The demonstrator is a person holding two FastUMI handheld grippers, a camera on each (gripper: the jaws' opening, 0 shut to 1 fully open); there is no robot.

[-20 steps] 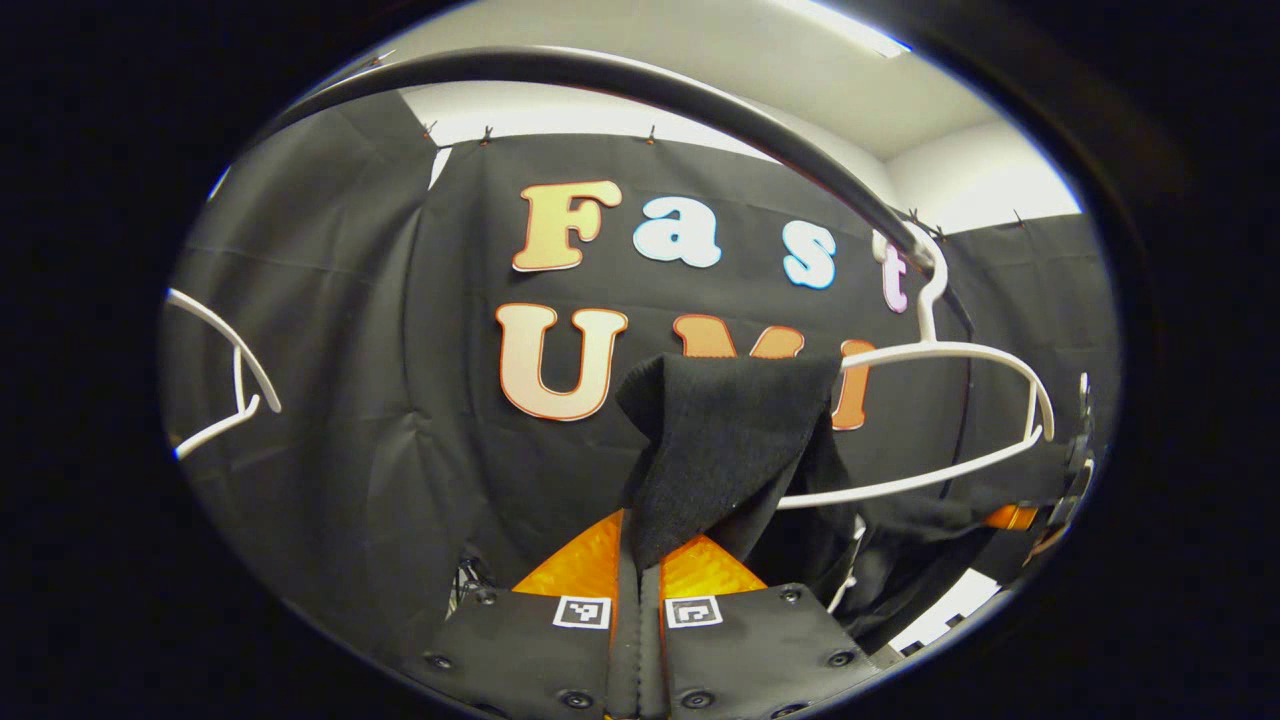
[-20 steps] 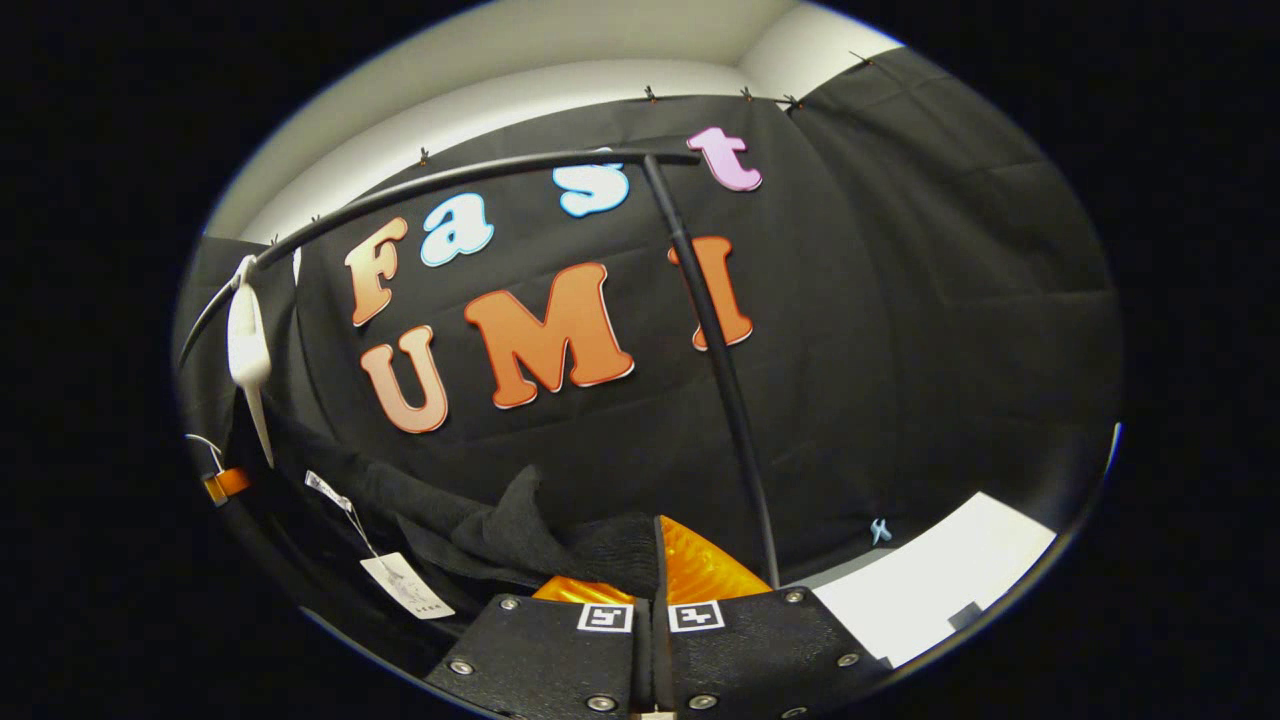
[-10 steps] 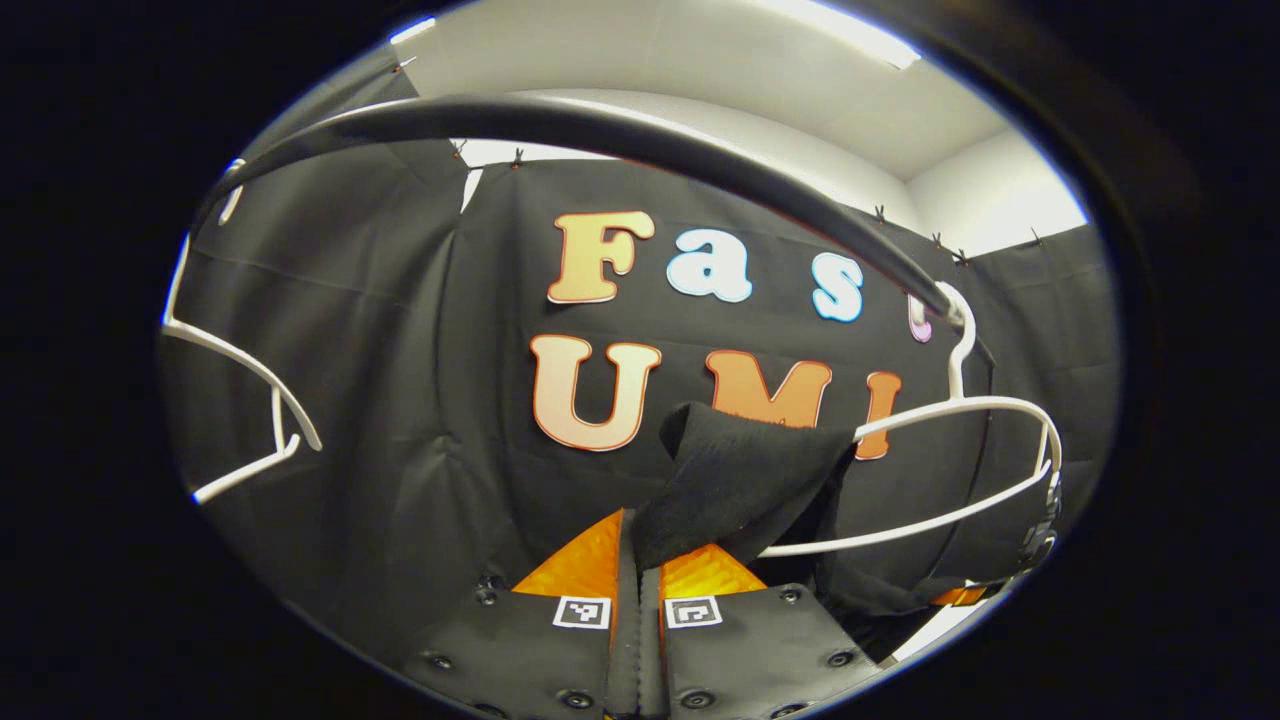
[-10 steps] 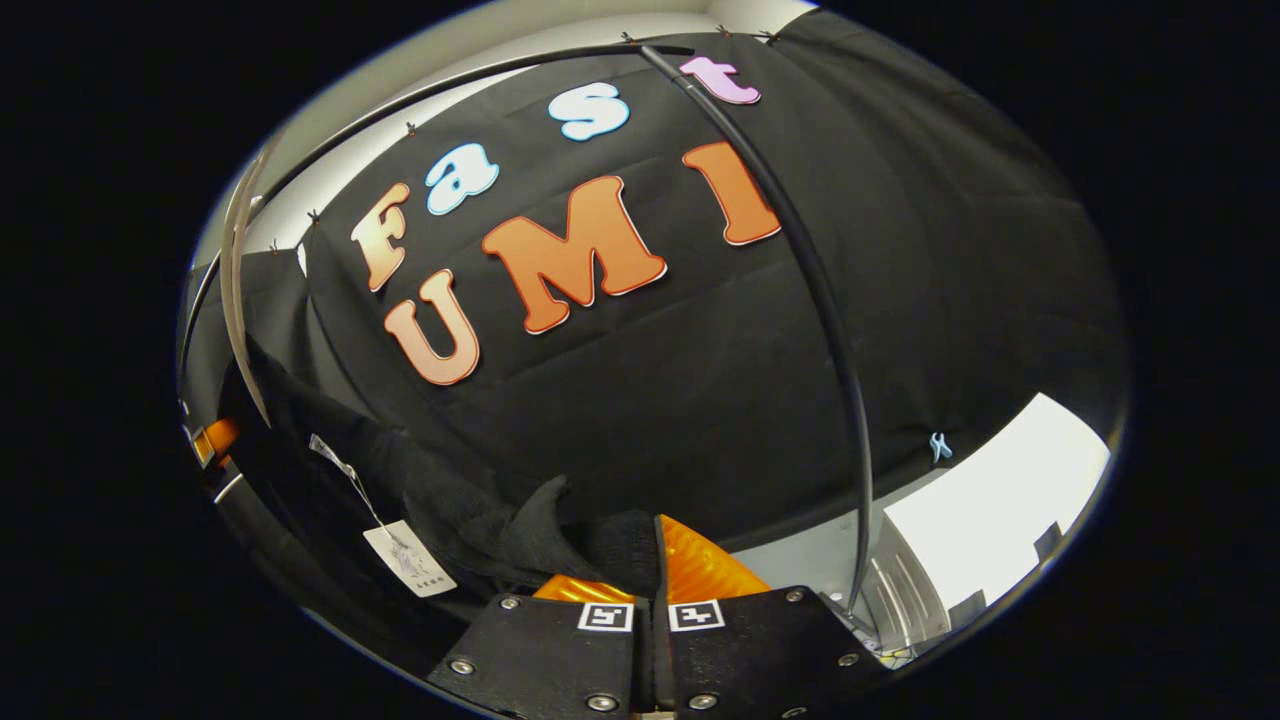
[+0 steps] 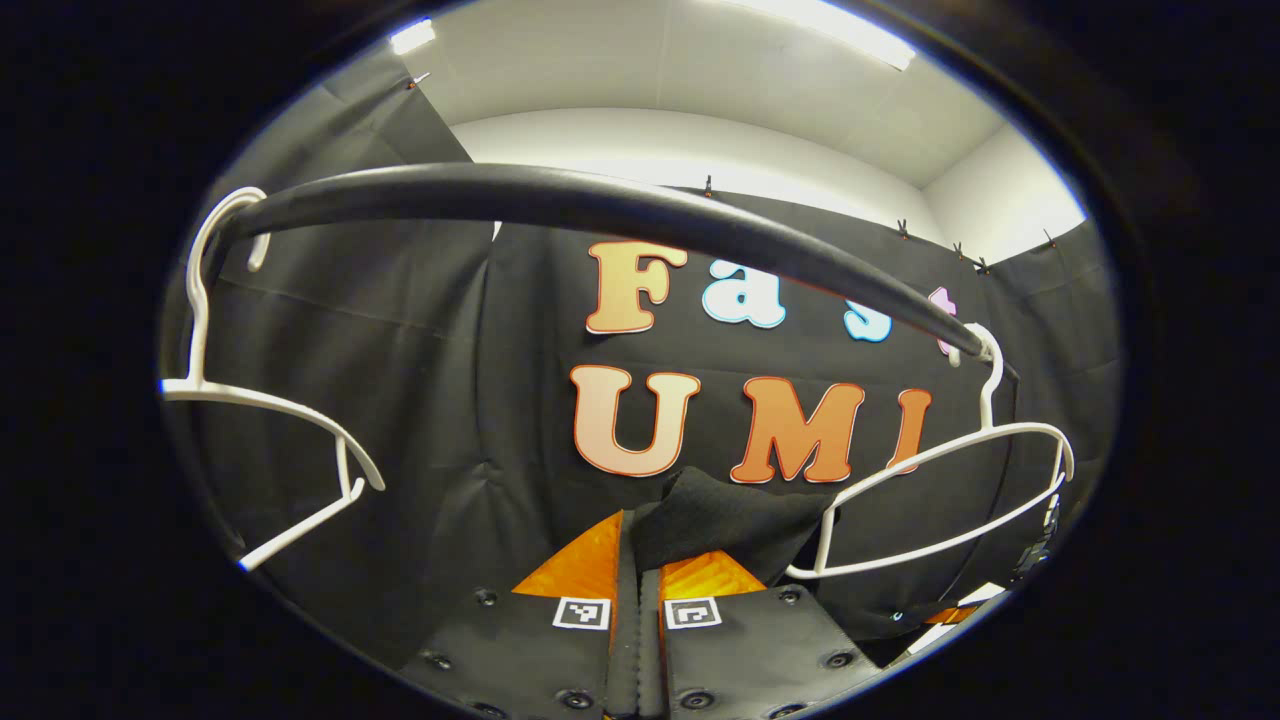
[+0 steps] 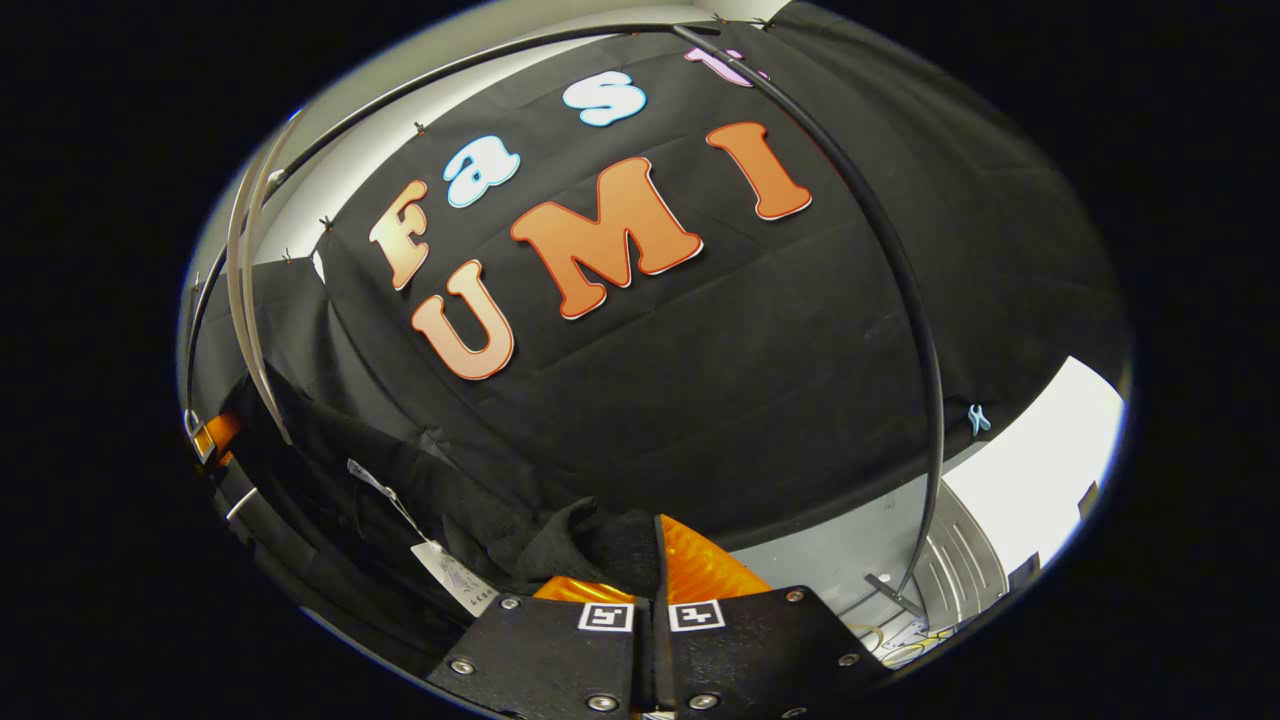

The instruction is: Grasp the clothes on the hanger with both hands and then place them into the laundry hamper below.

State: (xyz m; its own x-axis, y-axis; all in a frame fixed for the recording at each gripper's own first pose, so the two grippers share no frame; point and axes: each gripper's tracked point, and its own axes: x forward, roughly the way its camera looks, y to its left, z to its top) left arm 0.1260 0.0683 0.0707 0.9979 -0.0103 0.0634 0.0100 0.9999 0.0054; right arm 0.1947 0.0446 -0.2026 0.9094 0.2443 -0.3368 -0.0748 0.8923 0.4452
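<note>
Left gripper view puts the curved black metal rail (image 5: 600, 205) above everything you hold; a white plastic hanger (image 5: 930, 500) hooks on it to the right, another white hanger (image 5: 270, 420) to the left. Below the rail, your left gripper (image 5: 637, 560) is clamped on a fold of the black knitted garment (image 5: 720, 515), just left of the right-hand hanger. In the right gripper view your right gripper (image 6: 655, 570) pinches the same garment, its white paper tag (image 6: 455, 575) dangling beside it.

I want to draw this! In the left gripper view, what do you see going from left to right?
White hanger on the left → left gripper pinching the black garment → second white hanger, bare.
</note>
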